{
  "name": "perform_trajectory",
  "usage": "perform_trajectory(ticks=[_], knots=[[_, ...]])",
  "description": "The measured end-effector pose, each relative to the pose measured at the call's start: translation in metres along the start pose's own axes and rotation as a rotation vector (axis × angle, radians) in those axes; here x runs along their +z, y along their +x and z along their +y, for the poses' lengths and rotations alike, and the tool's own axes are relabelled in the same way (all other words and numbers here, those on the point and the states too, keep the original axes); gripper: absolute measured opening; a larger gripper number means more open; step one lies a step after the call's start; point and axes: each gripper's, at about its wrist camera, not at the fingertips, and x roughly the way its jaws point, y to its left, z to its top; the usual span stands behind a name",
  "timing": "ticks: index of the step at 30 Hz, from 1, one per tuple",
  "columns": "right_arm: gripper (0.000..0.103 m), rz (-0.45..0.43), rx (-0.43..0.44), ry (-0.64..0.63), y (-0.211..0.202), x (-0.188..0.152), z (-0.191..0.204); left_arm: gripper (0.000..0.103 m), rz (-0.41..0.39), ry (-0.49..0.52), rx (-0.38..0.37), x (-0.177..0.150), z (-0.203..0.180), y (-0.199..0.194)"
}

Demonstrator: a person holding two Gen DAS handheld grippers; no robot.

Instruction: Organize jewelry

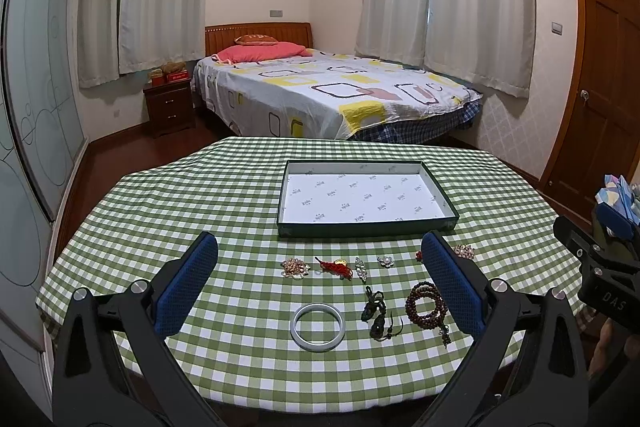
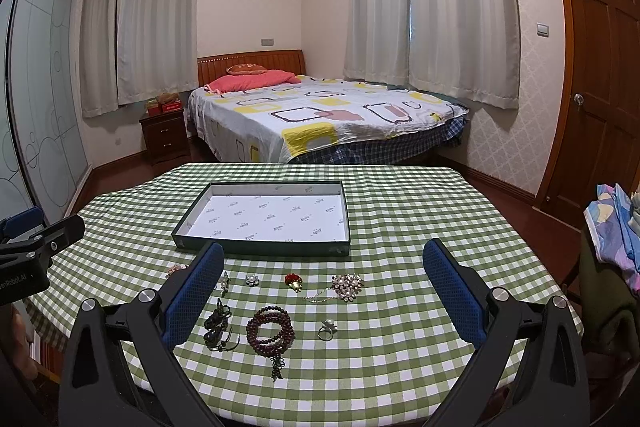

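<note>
My left gripper (image 1: 318, 279) and right gripper (image 2: 322, 289) both hang over the desk (image 1: 160, 211), jaws wide apart, holding nothing — I am only starting. The jewelry sits in rows below: a white bangle (image 1: 317, 327), brown beads (image 2: 270, 332), a ring (image 2: 327, 329). Next I must pinch one piece. The tray (image 1: 292, 227) behind is empty.

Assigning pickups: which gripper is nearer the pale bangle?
Left. The left gripper frames the pale bangle between its fingers; the right gripper sits further right, its left finger hiding the bangle.
</note>
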Motion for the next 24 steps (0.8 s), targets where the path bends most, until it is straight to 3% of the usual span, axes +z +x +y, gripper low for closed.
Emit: perform_trajectory(ticks=[24], knots=[[0.097,-0.002,0.001,0.001,-0.0007,0.0001,-0.0003,0.099,0.007,-0.002,0.005,-0.0014,0.0021,0.0005]])
